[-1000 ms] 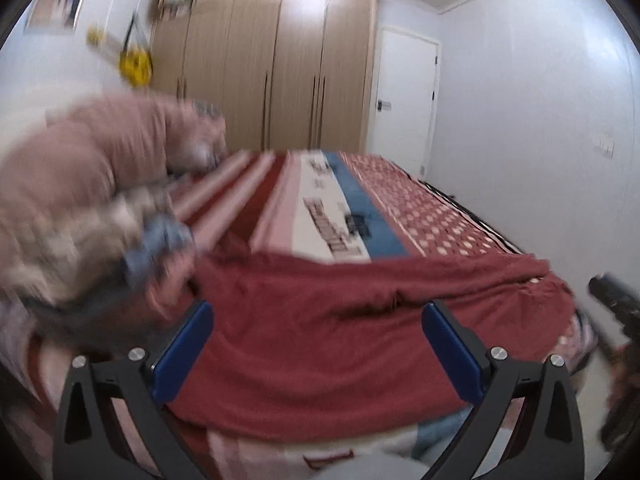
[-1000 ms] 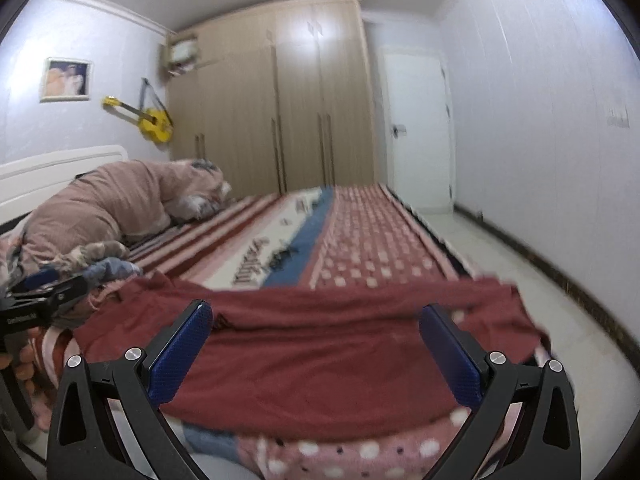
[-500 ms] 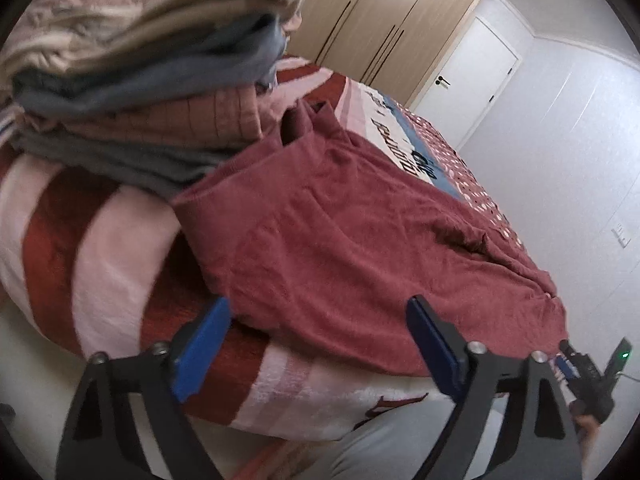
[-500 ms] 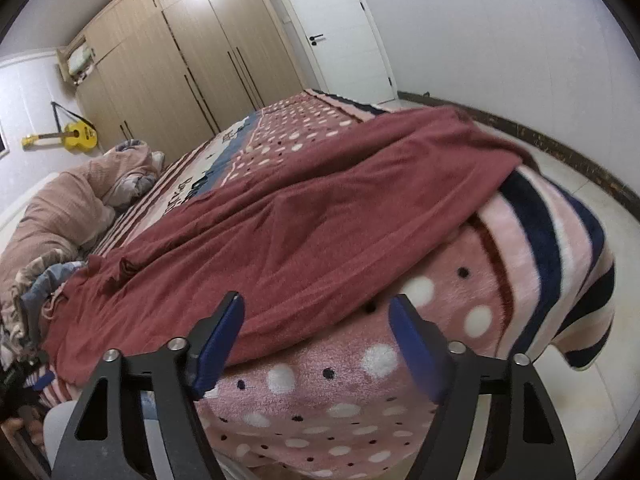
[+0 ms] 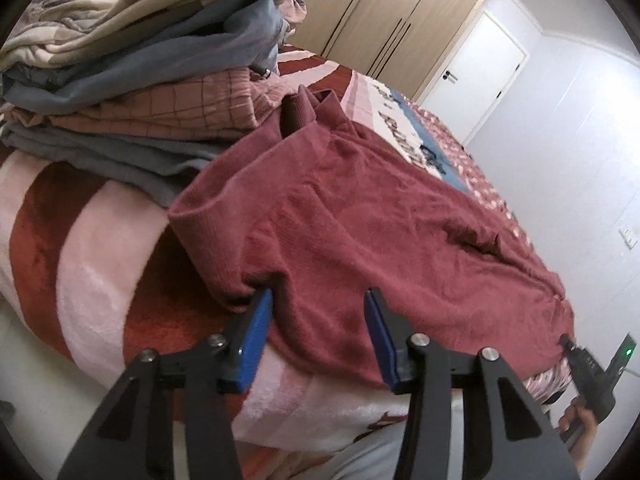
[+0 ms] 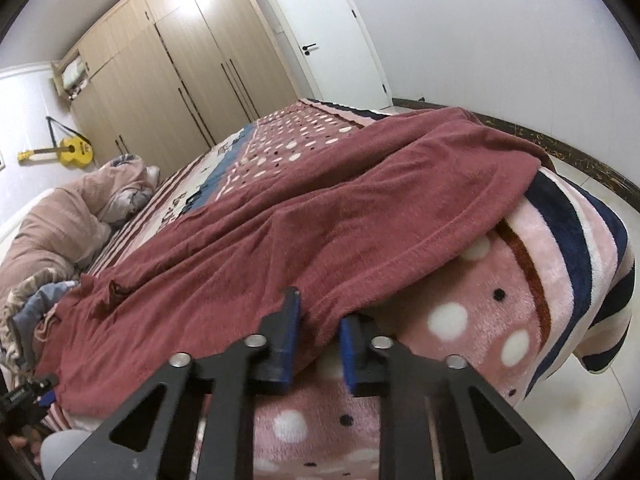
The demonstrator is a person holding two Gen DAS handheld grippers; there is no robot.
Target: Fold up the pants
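Note:
Dark red pants [image 5: 360, 208] lie spread lengthwise along the near side of the bed. My left gripper [image 5: 318, 304] is at their waistband end. Its jaws are closing, with the near edge of the cloth lying between the blue pads and a wide gap still showing. In the right wrist view the pants [image 6: 320, 220] run to the leg hem. There my right gripper [image 6: 318, 312] is closing, and its pads pinch a bunched fold of the lower edge. The right gripper [image 5: 592, 368] also shows at the far end in the left wrist view.
A stack of folded clothes [image 5: 140, 80] sits right beside the waistband. The striped and dotted blanket [image 6: 500, 320] hangs over the bed's edge above the tiled floor [image 6: 580, 380]. A rumpled duvet [image 6: 60, 220], a wardrobe [image 6: 180, 80], a door [image 6: 332, 32] and a guitar [image 6: 68, 150] are beyond.
Both grippers have dropped to the near edge of the pants and rolled. Both pairs of jaws have narrowed, and the right one has closed onto the lower edge of the cloth.

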